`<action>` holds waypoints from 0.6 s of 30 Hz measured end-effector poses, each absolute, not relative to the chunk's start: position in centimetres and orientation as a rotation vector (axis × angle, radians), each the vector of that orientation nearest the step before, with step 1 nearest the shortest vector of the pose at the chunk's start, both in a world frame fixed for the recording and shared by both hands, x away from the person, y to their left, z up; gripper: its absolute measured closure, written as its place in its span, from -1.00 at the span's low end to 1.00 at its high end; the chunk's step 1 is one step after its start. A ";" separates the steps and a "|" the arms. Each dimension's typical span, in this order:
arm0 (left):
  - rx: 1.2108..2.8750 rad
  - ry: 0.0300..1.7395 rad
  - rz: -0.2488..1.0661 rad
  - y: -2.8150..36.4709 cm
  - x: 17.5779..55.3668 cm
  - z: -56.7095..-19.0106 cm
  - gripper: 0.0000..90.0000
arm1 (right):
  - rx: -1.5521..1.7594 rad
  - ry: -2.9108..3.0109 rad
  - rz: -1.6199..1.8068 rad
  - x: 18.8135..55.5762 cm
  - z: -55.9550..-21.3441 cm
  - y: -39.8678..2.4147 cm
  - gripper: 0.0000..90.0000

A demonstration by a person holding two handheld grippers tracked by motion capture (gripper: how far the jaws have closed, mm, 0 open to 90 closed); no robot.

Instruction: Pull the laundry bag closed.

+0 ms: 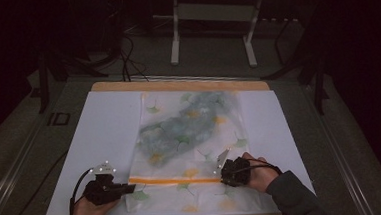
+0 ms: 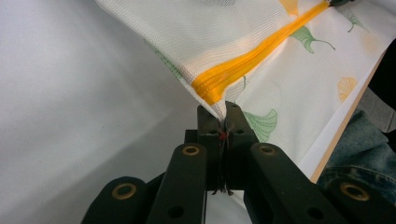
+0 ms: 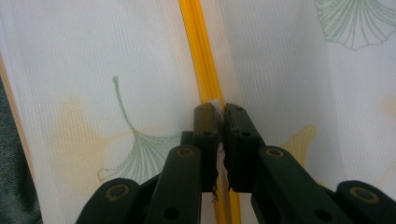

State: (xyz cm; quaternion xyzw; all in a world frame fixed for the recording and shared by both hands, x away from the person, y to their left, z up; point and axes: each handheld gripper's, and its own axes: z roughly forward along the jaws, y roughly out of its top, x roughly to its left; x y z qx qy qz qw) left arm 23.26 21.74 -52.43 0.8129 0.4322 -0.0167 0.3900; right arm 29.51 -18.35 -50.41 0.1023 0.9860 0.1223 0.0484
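Note:
A white mesh bag (image 1: 190, 132) printed with green and yellow ginkgo leaves lies flat on the table, with something grey-green inside it. An orange zipper (image 1: 175, 179) runs across its near end. My left gripper (image 1: 131, 188) is shut on the bag's left edge, right at the zipper's end (image 2: 210, 91), and lifts that corner slightly. My left gripper (image 2: 223, 112) has the cloth pinched between its jaws. My right gripper (image 1: 223, 178) is shut on the zipper (image 3: 201, 51) near its right end. My right gripper (image 3: 219, 112) pinches a small white piece along the zipper line.
The bag lies on a white sheet (image 1: 105, 133) covering a wooden tabletop (image 1: 177, 84). A person's hands hold both grippers at the near edge. Beyond the table stands a white metal frame (image 1: 213, 16) on a dark floor with cables. Denim-clad legs (image 2: 364, 144) are beside the table edge.

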 end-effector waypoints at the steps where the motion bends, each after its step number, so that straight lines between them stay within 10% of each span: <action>1: 2.066 1.099 -0.042 21.7 23.3 -52.4 0.96 | 0.312 3.004 0.381 29.5 -50.4 -18.4 0.87; 18: 2.067 1.101 -0.045 21.7 23.3 -52.5 0.96 | 0.339 3.000 0.390 29.5 -50.4 -19.6 0.87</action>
